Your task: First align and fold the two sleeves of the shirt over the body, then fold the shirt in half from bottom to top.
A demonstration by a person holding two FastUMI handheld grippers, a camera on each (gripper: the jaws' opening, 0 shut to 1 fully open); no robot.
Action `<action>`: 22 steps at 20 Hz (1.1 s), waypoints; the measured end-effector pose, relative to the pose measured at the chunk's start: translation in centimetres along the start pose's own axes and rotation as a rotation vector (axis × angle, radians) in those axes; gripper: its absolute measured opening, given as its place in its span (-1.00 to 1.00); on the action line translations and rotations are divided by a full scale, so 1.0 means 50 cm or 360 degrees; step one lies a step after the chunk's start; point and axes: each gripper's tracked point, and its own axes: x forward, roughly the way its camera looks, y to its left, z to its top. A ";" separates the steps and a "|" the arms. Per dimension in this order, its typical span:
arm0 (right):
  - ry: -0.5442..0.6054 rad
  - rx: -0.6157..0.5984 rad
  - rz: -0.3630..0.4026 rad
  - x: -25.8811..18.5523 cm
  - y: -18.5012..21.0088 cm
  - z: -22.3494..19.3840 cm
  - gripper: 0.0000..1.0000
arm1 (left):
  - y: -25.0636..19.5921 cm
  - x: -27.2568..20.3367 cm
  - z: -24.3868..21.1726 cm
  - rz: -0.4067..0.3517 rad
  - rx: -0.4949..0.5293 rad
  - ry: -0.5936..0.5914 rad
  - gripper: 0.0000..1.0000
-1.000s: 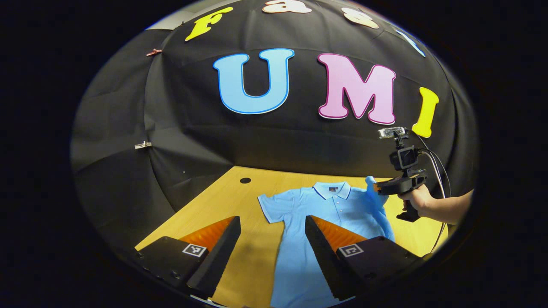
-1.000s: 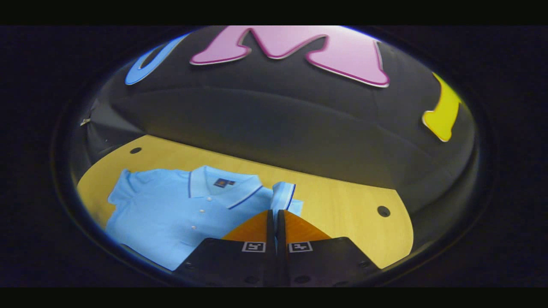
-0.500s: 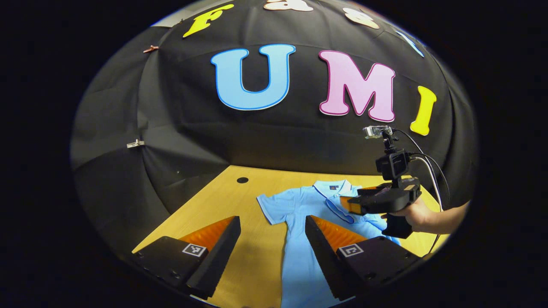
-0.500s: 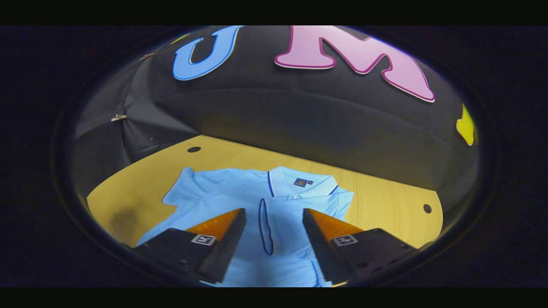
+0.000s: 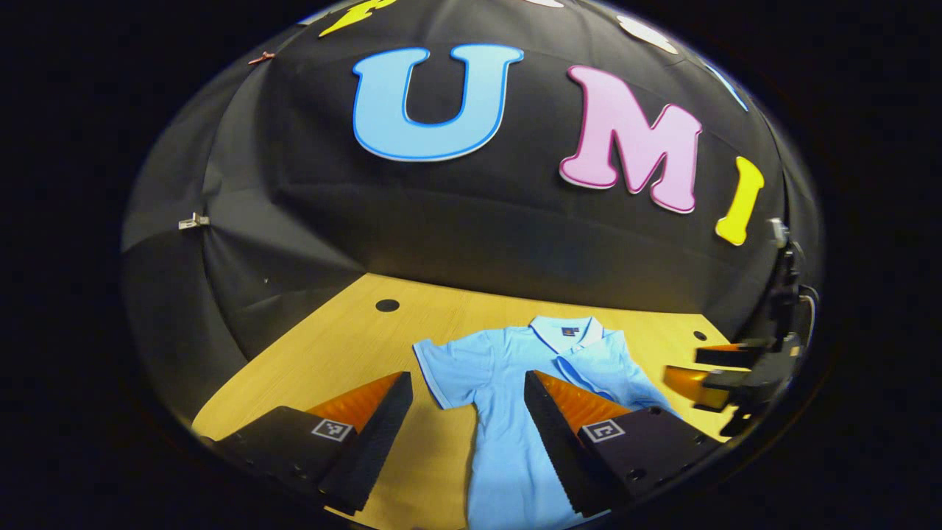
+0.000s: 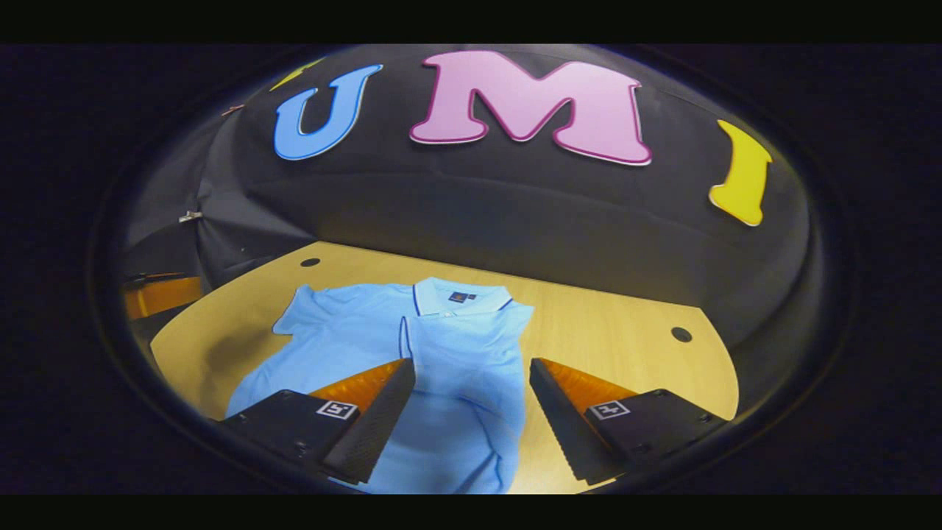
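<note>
Empty, wide-parted jaws mark the left gripper (image 5: 464,412), poised nearest the light-blue short-sleeved polo shirt (image 5: 515,383) on the yellow wooden table (image 5: 346,346); its unfolded sleeve (image 5: 445,364) lies just ahead, pointing left. Since earlier, the right gripper (image 6: 471,412) released its folded sleeve (image 6: 456,346), withdrew, and is open.

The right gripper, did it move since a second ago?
Yes. In the left gripper view, the right gripper has let go of the sleeve and pulled back from over the shirt to beyond the table edge, fingers open.
</note>
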 end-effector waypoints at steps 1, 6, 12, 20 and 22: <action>0.0021 0.0001 -0.0010 -0.019 -0.015 -0.013 0.95 | 0.013 0.028 -0.007 0.0031 0.0002 0.0021 0.95; 0.0006 0.0088 -0.0144 -0.094 -0.113 -0.045 0.95 | 0.068 0.167 -0.046 0.0157 -0.0038 0.0088 0.94; 0.0059 0.0220 -0.0347 -0.165 -0.247 -0.129 0.95 | 0.083 0.301 -0.093 0.0195 0.0025 0.0229 0.95; 0.0037 0.0273 -0.0406 -0.192 -0.299 -0.165 0.95 | 0.081 0.359 -0.153 0.0210 0.0056 0.0424 0.86; 0.0046 0.0286 -0.0395 -0.190 -0.298 -0.176 0.95 | 0.071 0.363 -0.149 0.0182 0.0051 0.0419 0.73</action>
